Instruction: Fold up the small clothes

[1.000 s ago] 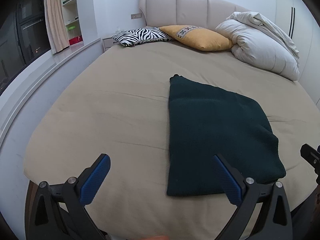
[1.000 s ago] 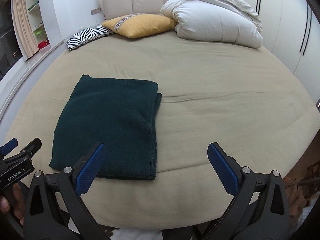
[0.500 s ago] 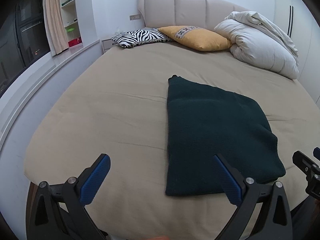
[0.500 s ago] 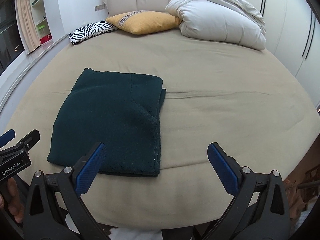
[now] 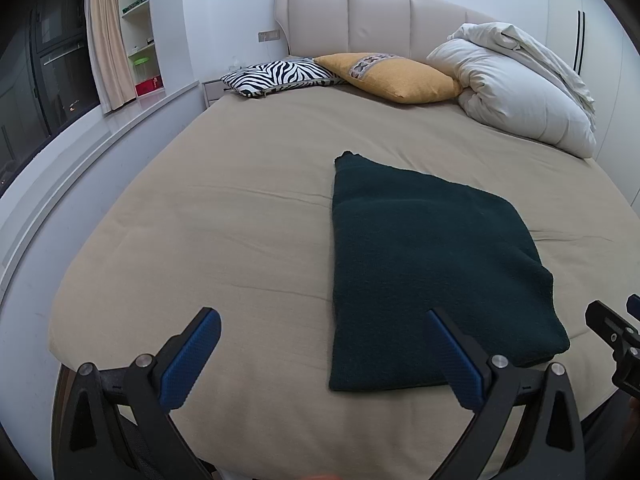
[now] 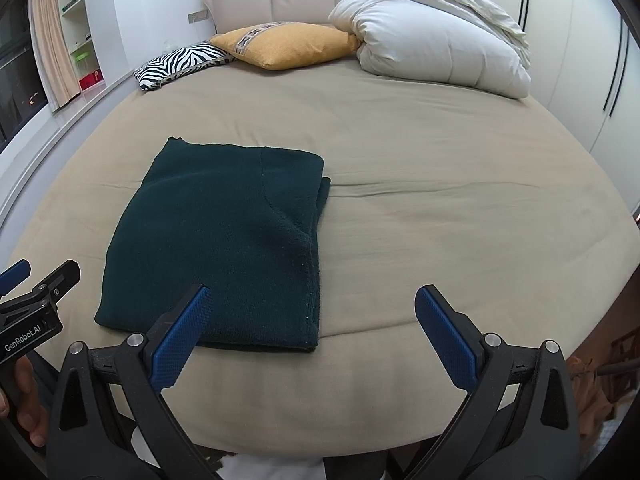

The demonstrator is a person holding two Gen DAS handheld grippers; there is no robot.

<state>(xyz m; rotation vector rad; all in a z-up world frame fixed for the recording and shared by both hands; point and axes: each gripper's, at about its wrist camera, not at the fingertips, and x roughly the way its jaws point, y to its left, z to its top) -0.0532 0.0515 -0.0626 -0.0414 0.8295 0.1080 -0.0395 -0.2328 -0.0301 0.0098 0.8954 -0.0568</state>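
Observation:
A dark green knitted garment (image 5: 424, 264) lies folded into a flat rectangle near the front edge of the round beige bed (image 5: 248, 208). It also shows in the right wrist view (image 6: 224, 240). My left gripper (image 5: 320, 356) is open and empty, held above the bed's front edge, its right finger over the garment's near corner. My right gripper (image 6: 312, 336) is open and empty, at the bed's front edge, its left finger over the garment's near edge. The left gripper's body (image 6: 36, 312) shows at the left of the right wrist view.
A zebra pillow (image 5: 280, 74), a yellow pillow (image 5: 388, 76) and a bundled white duvet (image 5: 516, 92) lie at the headboard. A window ledge and shelves (image 5: 136, 32) stand to the left, wardrobe doors (image 6: 580, 40) to the right.
Both grippers have drawn back slightly from the bed, still open. The folded garment has not moved.

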